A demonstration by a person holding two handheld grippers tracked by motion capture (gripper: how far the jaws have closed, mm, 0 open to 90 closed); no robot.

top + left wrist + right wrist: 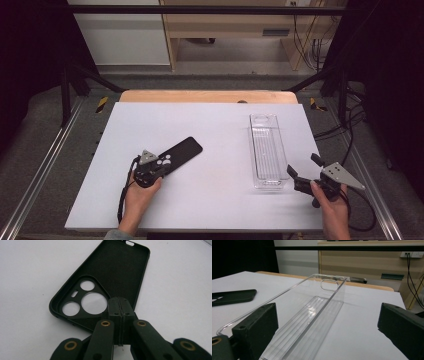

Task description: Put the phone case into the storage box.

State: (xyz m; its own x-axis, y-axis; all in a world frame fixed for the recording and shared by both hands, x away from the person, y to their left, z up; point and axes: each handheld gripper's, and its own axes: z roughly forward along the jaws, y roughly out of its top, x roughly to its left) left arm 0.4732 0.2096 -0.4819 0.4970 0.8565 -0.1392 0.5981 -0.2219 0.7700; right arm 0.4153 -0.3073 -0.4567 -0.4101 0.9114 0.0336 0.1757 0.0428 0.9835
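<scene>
While left tongs (pixel 119 305) press clenched, seemingly onto phone case (pixel 105 280) rim, right tongs (pixel 329 327) gape beside clear tray (pixel 312 307).

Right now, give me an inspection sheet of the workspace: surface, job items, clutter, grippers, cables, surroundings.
Surface: white tabletop on a wooden table, no marks seen.
Job's things: black phone case lying inside-up at left, camera cut-outs toward the person; clear plastic tray at right, long and narrow, empty, handle slot at its far end.
Clutter: nothing seen.
Grippers: left gripper jaws pressed together over the near edge of the phone case, whether it pinches the case's rim cannot be told; right gripper jaws wide apart, at the near end of the tray, not touching it.
Cables: one trails from each gripper toward the person; more hang by the far right wall.
Surroundings: metal frame rails, grey floor, wooden furniture beyond.
</scene>
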